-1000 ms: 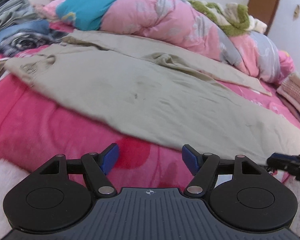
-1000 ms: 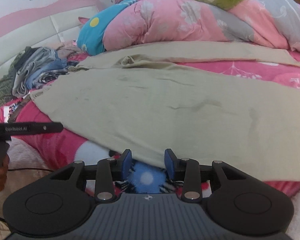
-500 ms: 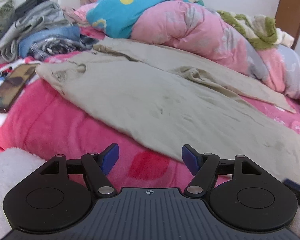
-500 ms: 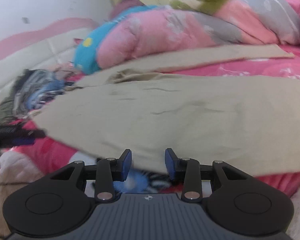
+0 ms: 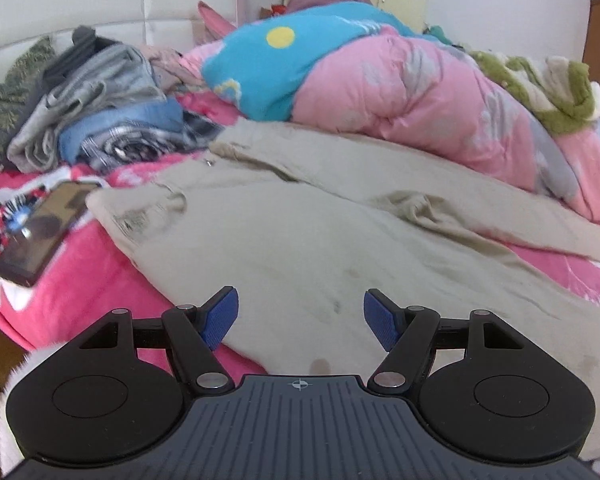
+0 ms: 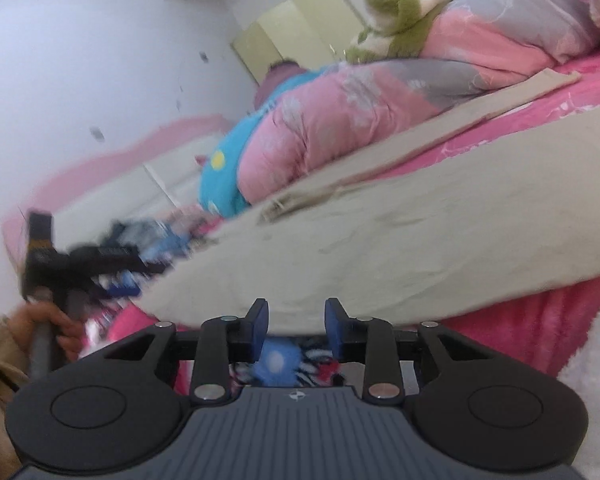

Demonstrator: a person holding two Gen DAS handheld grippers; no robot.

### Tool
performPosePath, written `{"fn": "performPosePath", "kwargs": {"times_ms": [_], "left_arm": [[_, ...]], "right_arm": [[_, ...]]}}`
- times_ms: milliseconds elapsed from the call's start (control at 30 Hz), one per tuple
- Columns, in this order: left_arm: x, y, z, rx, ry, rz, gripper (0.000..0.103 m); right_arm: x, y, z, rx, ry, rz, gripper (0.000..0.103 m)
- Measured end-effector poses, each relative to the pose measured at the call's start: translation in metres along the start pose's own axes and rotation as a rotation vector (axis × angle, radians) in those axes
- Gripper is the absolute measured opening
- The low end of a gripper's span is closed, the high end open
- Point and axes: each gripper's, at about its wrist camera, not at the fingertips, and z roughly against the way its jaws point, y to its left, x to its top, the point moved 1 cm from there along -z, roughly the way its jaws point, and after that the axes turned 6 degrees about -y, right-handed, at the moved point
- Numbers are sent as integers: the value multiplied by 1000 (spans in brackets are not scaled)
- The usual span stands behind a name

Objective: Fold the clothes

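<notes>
Left gripper [image 5: 298,322] wide apart over beige trousers [image 5: 300,248]; right gripper [image 6: 296,326] closing (nothing pinched).

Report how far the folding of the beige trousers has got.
Done: the beige trousers lie spread out on the pink bedcover, no fold made. In hand: the right gripper is at their near edge, its jaws closing, though a grip on the cloth isn't clear. The left gripper hangs open over the near edge, holding nothing. Left: every fold. The pile of clothes near the headboard looks unfolded too.
</notes>
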Motion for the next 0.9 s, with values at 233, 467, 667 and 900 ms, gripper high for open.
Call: {"fn": "performPosePath", "kwargs": {"times_ms": [233, 467, 667, 900], "left_arm": [[39, 30, -37, 15, -10, 6, 71], [42, 46, -92, -40, -82, 51, 71], [18, 61, -121, -102, -80, 148, 71], [9, 77, -119, -181, -119, 208, 71]], "right_arm": [[4, 21, -14, 4, 15, 90, 32], [31, 48, -54, -60, 30, 190, 32], [86, 102, -121, 2, 64, 346, 33], [102, 189, -296, 286, 354, 462, 40]]}}
